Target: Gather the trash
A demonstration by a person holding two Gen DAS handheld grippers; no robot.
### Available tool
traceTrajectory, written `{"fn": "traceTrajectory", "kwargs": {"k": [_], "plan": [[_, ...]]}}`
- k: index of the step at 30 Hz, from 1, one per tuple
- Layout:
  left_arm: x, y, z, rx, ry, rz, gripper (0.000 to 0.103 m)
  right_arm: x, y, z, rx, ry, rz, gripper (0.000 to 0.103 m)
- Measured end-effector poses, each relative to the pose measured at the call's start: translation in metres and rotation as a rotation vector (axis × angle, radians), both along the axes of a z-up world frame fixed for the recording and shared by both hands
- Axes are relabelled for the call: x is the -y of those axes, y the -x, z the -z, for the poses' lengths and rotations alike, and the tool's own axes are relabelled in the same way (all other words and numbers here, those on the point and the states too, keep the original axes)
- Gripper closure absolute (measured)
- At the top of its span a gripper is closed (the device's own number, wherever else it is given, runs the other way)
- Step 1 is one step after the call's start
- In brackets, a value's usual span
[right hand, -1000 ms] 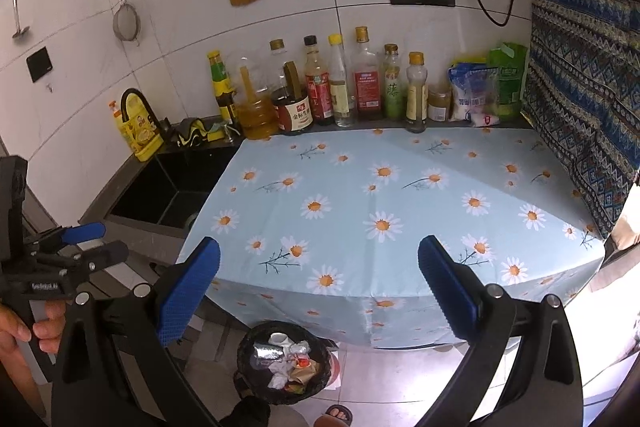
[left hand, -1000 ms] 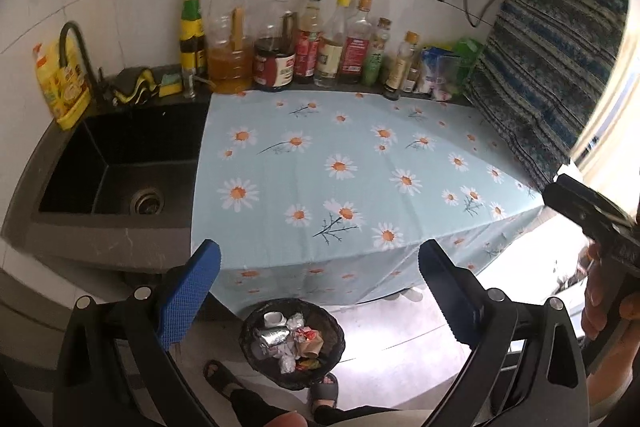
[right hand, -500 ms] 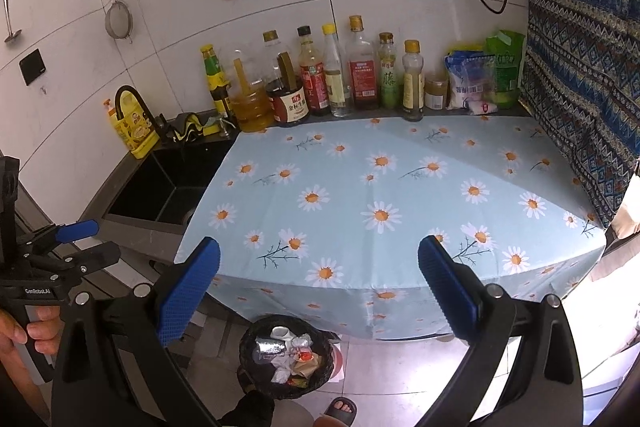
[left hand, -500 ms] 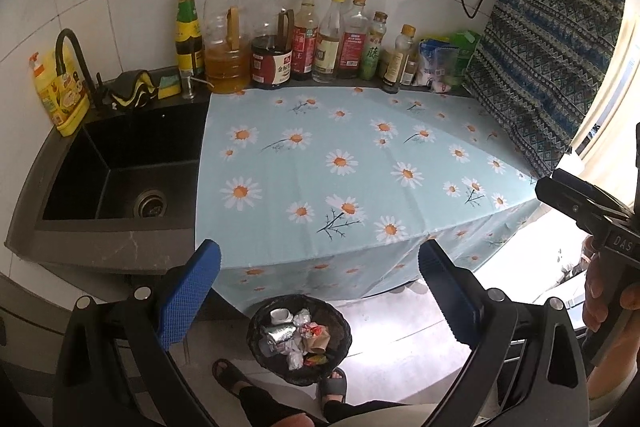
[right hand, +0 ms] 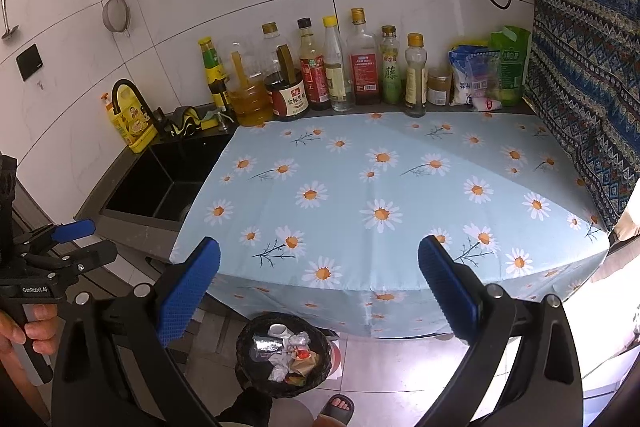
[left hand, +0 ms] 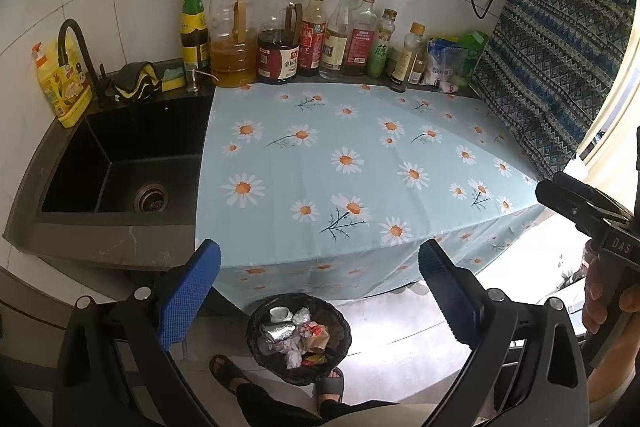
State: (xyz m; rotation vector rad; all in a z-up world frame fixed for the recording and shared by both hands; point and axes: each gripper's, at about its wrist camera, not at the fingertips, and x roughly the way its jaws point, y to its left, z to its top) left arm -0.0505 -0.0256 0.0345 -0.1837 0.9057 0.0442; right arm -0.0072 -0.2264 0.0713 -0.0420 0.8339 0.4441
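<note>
A black mesh trash basket [left hand: 256, 323] [right hand: 244, 339] stands on the floor below the counter's front edge, filled with crumpled wrappers, foil and a small white cup. My left gripper [left hand: 318, 291] hangs open above it with nothing between its blue pads. My right gripper [right hand: 318, 289] is open too and holds nothing. Each gripper shows in the other's view: the right one at the right edge [left hand: 580, 203], the left one at the left edge [right hand: 68, 247]. The daisy-print cloth [left hand: 352, 163] [right hand: 400, 195] on the counter carries no loose trash.
A row of sauce and oil bottles [left hand: 312, 35] [right hand: 332, 67] and food bags [right hand: 488, 71] lines the back wall. A black sink [left hand: 120, 163] with a tap and a yellow detergent bottle [left hand: 60, 83] lies left. A patterned curtain [left hand: 560, 67] hangs right. Sandalled feet [left hand: 228, 371] stand beside the basket.
Both grippers have tilted or drawn slightly so the counter and basket sit a little lower and nearer in view. Both stay open and hold nothing.
</note>
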Motion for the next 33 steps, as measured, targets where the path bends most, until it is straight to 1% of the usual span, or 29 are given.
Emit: {"fn": "traceTrajectory", "kwargs": {"k": [9,26,33], "plan": [[0.0022,-0.0031,0.0007,-0.002,-0.008,0.009,0.007,-0.0003,-0.0025,0.0056,-0.011,0.002,0.005,0.005],[0.0082,0.0007,-0.0008,-0.009,-0.008,0.016,0.007,0.0012,0.0039,0.0054,-0.019,-0.004,0.009,0.005],[0.0096,0.0025,-0.0036,0.005,-0.006,0.015,0.007,0.0014,0.0032,0.0046,-0.018,-0.005,0.008,0.005]]}}
